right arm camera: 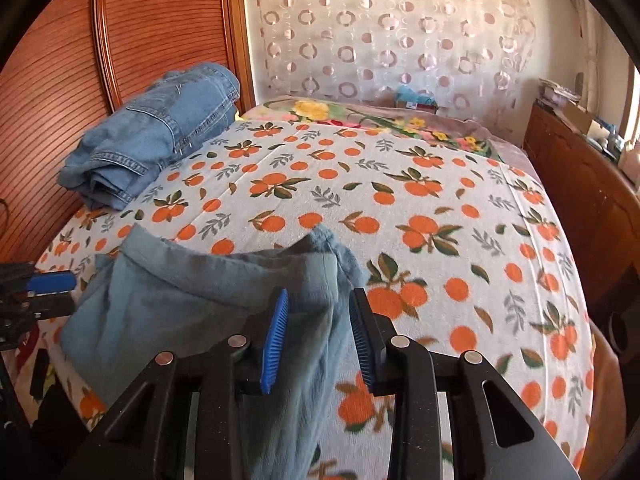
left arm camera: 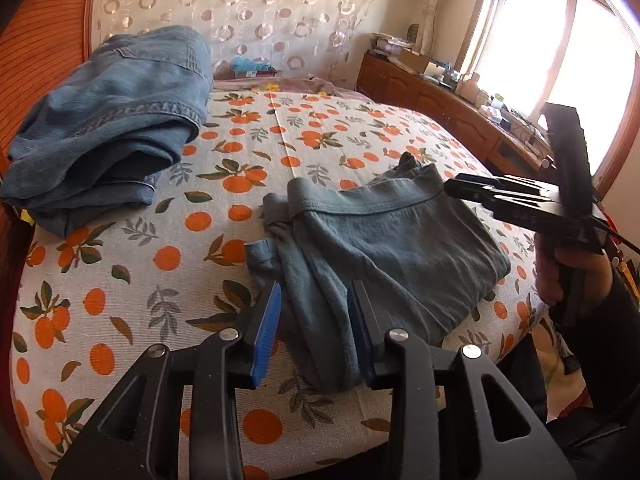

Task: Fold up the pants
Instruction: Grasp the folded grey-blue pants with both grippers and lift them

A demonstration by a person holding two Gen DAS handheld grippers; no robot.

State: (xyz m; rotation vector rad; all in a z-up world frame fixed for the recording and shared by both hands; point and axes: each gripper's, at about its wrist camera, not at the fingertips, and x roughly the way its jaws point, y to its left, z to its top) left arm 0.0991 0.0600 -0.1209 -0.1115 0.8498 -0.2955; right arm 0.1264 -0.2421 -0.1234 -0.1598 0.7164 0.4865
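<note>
Grey-blue pants (left arm camera: 400,248) lie folded into a rough rectangle on the orange-print bedsheet (left arm camera: 160,280), waistband towards the far side. My left gripper (left arm camera: 314,304) stands open over their bunched left edge; a ridge of cloth runs between the blue pads (left arm camera: 266,332) without being pinched. The right gripper (left arm camera: 450,186) hovers at the waistband's right end, held by a hand. In the right wrist view the pants (right arm camera: 180,292) pass between and under my right gripper (right arm camera: 320,300), which is open, with sheet showing beside the right pad. The left gripper (right arm camera: 60,292) shows at the left edge.
Folded blue jeans (left arm camera: 112,120) (right arm camera: 160,136) sit at the far left of the bed against a ribbed wooden panel (right arm camera: 60,80). A cluttered wooden dresser (left arm camera: 440,100) runs along the right side under a bright window. A flowered blanket (right arm camera: 360,120) lies at the bed's far end.
</note>
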